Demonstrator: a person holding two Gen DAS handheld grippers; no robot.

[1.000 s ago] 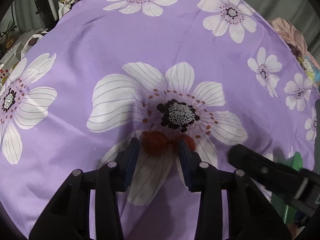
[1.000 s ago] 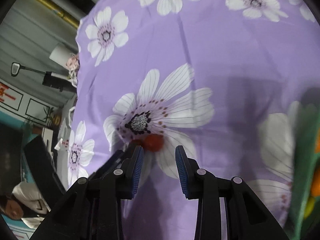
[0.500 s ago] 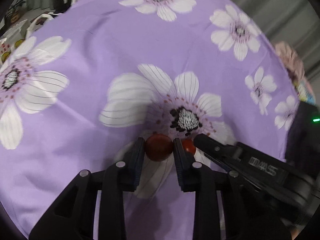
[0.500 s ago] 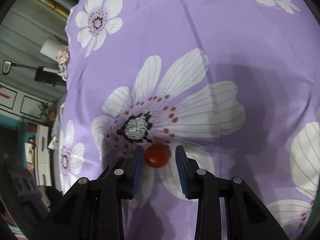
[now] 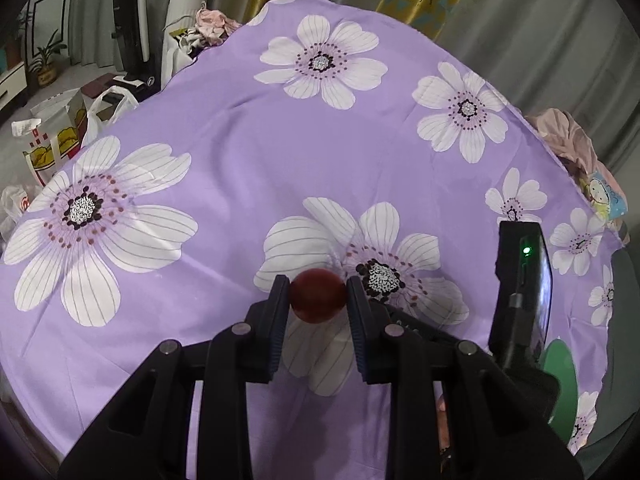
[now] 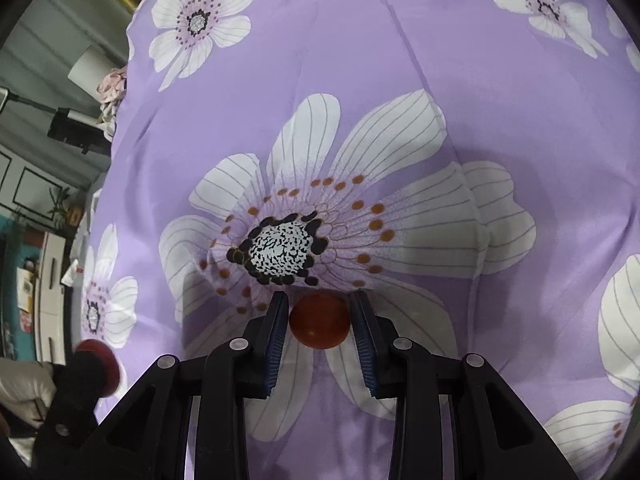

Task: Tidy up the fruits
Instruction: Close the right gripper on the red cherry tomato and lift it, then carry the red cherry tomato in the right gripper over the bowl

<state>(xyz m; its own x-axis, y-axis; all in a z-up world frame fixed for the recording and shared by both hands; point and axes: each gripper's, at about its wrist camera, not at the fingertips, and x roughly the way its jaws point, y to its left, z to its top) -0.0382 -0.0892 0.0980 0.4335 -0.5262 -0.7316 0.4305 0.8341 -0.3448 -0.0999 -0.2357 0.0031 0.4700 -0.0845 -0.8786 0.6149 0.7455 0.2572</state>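
Left gripper (image 5: 318, 296) is clamped on a small dark-red round fruit (image 5: 318, 295), pads on opposite sides, fruit raised clear of the purple flowered cloth (image 5: 240, 128) covering the tabletop. Right gripper (image 6: 320, 320) has just been closing; a second red round fruit (image 6: 319, 321) sits between its jaws, resting on the cloth below the flower's dark centre. The left pad appears to touch it; a thin gap seems to remain at the right pad, so a full grip cannot be confirmed. In the right wrist view the left gripper's fruit (image 6: 98, 366) is seen at lower left, well apart from the other fruit.

Handling, judged: both fruits are likely light, smooth-skinned, soft and easily bruised or squirted out. Hold should be taken across the widest part, centred on the pads, with gentle squeeze. The cloth is soft, so rolling is possible if nudged.
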